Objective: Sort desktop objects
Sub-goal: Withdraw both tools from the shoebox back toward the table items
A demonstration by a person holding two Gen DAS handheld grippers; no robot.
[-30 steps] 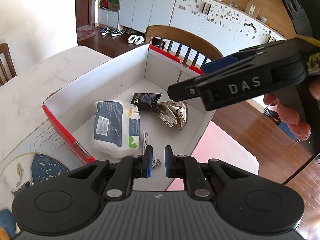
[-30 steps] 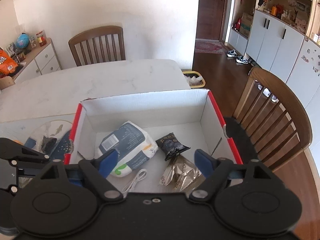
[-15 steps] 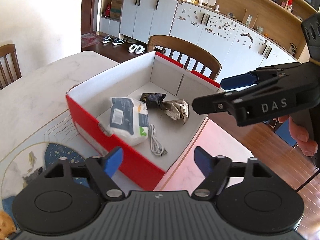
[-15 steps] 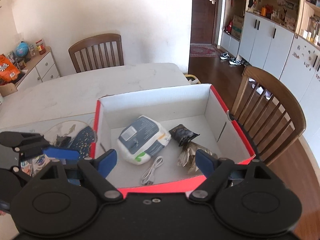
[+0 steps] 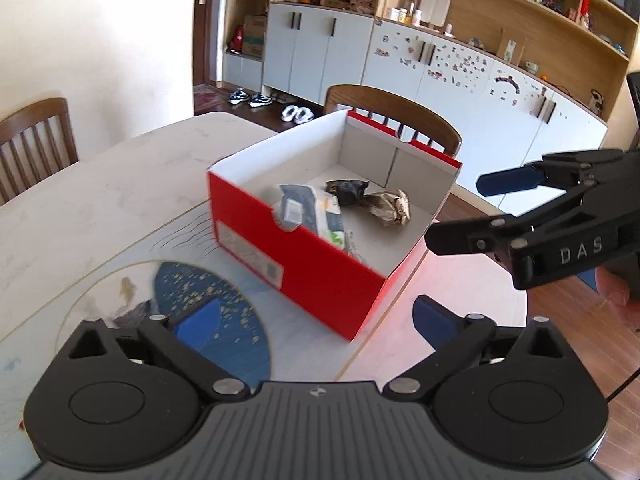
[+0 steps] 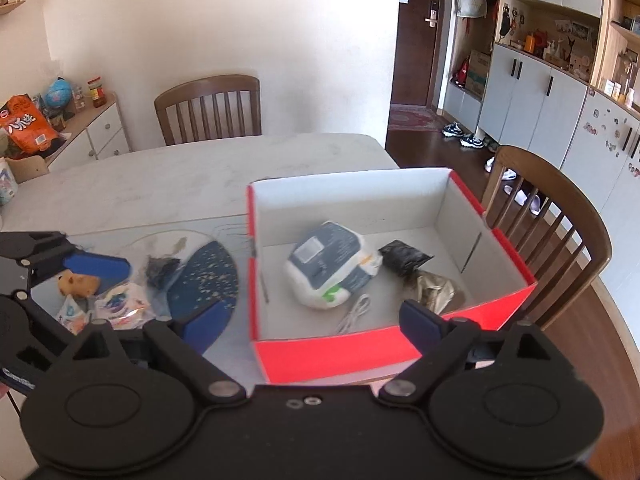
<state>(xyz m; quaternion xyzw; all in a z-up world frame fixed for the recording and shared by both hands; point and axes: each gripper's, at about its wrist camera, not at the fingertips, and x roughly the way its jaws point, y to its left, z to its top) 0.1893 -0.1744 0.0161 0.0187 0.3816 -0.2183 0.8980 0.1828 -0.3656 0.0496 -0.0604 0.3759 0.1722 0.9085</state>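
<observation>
We see a dining room: pale marble table point(image 6: 168, 176), wooden chairs, white cabinets behind. On the table's near right part sits the red box point(image 6: 332, 354), open top, white inside. In it lie a white-and-grey pack point(image 6: 330, 266), a black pouch point(image 6: 404, 258) touching its right side, a crumpled silver wrapper point(image 6: 434, 288) just in front of the pouch, and a white cable point(image 6: 354, 312) by the near wall.

Left of the box, a printed mat point(image 6: 208, 276) with a dark blue patch carries loose items — a small orange toy point(image 6: 78, 284), colourful sachets point(image 6: 116, 306), a dark crumpled scrap point(image 6: 160, 270).

The left gripper point(image 5: 316, 320) hovers over the mat and the box's near corner; its jaws have just been opening and stand wide, nothing between them. The right gripper point(image 6: 308, 320) hangs in front of the box — jaws also just opening, spread wide, gripping nothing. In the left view a bit of the person's hand point(image 5: 616, 292) shows behind the right gripper.
</observation>
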